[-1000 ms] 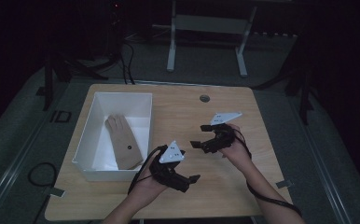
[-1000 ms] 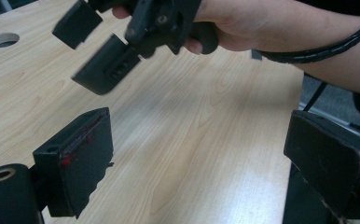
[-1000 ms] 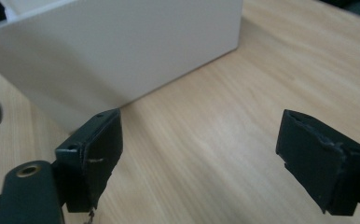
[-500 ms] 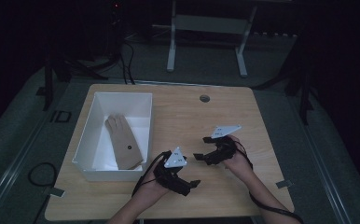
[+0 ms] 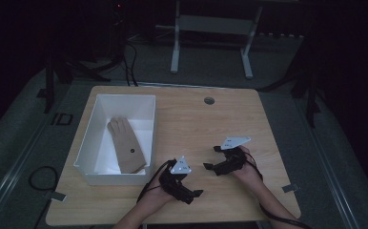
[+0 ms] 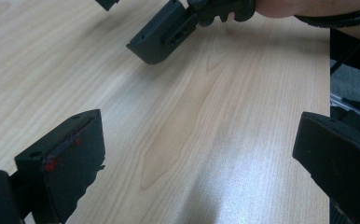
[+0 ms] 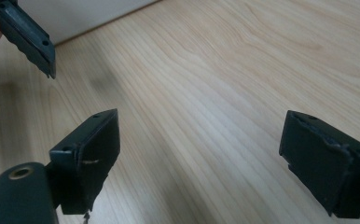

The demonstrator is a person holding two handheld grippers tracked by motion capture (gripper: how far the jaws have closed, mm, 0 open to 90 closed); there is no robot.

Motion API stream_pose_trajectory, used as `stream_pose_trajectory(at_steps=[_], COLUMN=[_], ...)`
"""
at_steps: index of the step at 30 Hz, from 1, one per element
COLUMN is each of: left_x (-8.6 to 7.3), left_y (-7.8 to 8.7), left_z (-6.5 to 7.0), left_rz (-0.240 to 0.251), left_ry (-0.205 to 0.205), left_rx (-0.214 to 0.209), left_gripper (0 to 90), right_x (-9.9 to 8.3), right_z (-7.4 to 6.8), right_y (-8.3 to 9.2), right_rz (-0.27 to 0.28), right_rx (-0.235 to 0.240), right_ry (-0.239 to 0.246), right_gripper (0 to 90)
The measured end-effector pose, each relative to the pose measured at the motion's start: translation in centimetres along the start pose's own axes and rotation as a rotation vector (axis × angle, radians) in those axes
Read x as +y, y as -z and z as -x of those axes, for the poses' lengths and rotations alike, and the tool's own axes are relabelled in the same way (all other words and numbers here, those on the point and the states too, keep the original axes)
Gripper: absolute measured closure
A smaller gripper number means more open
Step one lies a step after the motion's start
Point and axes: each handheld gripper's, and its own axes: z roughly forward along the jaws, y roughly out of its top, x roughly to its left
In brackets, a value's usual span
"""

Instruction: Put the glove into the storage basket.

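The tan glove (image 5: 126, 147) lies flat inside the white bin (image 5: 90, 138), fingers toward the bin's far wall, cuff near the wall closest to me. Nothing holds or touches it. From that I judge the placing done and my hands to be pulling away.

Since a second ago both my hands have sunk and drawn back from the bin toward my edge of the wooden table (image 5: 196, 129). My left gripper (image 5: 192, 192) now sits low just off the bin's near right corner; its jaws have just been opening and stand wide with only bare wood between them (image 6: 194, 158). My right gripper (image 5: 209, 159) rests farther from the bin on the same side, jaws spread and empty too (image 7: 199, 154).

For room: the whole stretch of table right of the bin is bare wood, apart from a small round grommet (image 5: 209, 100) well beyond the bin's far right corner. The near table edge is close under my wrists, and my two grippers sit near each other, tips almost facing.
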Motion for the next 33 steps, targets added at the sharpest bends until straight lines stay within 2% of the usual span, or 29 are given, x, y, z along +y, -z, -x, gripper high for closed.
stream_pose_trajectory(at_steps=[5, 9, 17, 21, 25, 33], left_x=[-0.4, -0.7, -1.0, -1.0, -1.1, -1.1], left_y=[-0.9, -1.5, -2.0, -2.1, -2.1, -2.0], left_z=[0.0, 0.2, 0.4, 0.5, 0.6, 0.6], left_rz=[-0.029, -0.057, -0.031, -0.038, -0.037, -0.025], left_ry=[-0.005, -0.031, -0.064, -0.081, -0.084, -0.092], left_rx=[-0.008, -0.013, -0.030, -0.032, -0.035, -0.034], left_gripper=[2.8, 2.8, 4.4, 4.3, 4.3, 4.3], right_x=[-1.3, -1.9, -3.3, -4.0, -4.3, -4.7], right_z=[0.1, 0.0, -0.4, -0.3, -0.2, 0.0], right_y=[0.3, 0.5, 1.0, 1.3, 1.8, 2.3], right_rz=[-0.001, -0.004, -0.008, -0.007, 0.008, 0.019], right_rx=[-0.007, -0.015, -0.032, -0.041, -0.048, -0.068], right_ry=[-0.003, 0.003, 0.011, 0.004, -0.005, 0.013], right_gripper=[12.4, 12.4, 12.3, 12.3, 12.3, 12.3])
